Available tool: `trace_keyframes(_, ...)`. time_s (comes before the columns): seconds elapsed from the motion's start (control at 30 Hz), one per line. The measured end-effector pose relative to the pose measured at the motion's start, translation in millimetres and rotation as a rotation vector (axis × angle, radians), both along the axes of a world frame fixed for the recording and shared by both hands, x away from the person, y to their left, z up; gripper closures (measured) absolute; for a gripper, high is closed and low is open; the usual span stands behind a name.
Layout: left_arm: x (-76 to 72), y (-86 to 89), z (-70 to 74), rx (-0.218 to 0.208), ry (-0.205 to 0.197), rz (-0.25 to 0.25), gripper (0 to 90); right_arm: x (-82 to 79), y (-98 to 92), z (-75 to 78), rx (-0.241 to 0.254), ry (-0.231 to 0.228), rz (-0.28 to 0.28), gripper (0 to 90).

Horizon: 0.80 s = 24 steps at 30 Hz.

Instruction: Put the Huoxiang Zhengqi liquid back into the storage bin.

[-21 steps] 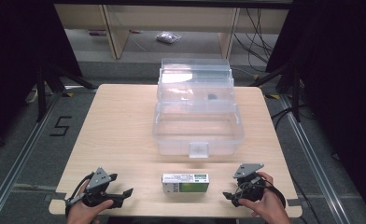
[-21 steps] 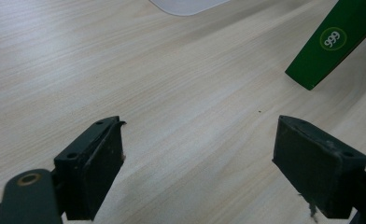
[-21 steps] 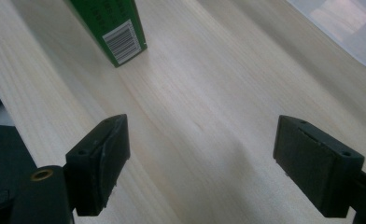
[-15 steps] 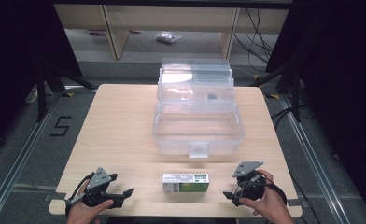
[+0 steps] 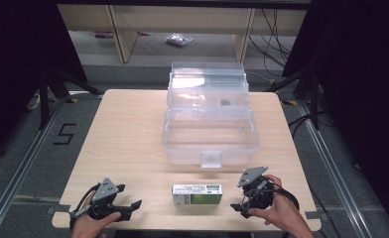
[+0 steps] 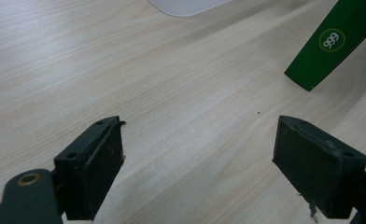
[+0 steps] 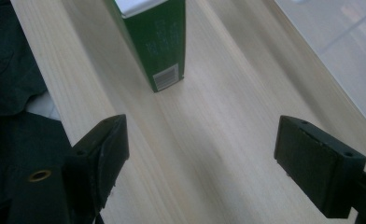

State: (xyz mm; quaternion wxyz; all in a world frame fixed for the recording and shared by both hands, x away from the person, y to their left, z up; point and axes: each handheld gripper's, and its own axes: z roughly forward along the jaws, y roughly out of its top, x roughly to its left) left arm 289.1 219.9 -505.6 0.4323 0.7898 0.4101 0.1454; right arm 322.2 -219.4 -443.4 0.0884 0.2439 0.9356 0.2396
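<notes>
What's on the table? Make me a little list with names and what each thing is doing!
table: light wood
clear box: open, empty-looking, lid tipped back, at the far middle
green and white carton: lying flat near the front edge, between the grippers
left gripper: open, holding nothing, left of the carton
right gripper: open, holding nothing, right of the carton

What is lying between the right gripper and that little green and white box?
Nothing visible. Bare table lies between the open right gripper and the green and white box, which also shows straight ahead of its jaws.
</notes>
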Motion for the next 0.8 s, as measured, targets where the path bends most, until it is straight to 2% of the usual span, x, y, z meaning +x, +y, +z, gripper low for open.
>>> trace_keyframes(0.53, 0.2, -0.2, -0.2, -0.004, -0.001, 0.0, 15.4, 2.8, 20.9, 10.6, -0.02, 0.018, 0.076, 18.6)
trace_keyframes(0.73, 0.4, 0.1, 0.0, 0.001, 0.001, -0.002, 15.4, 6.3, 31.6, 12.5, -0.043, 0.023, 0.11, 18.6)
trace_keyframes(0.77, 0.2, -0.2, -0.1, -0.005, 0.0, -0.001, 15.4, 6.1, 33.4, 13.8, -0.051, 0.026, 0.102, 18.6)
trace_keyframes(0.8, 0.1, -0.2, 0.0, -0.007, 0.0, 0.001, 15.4, 7.4, 34.4, 14.1, -0.052, 0.022, 0.119, 18.6)
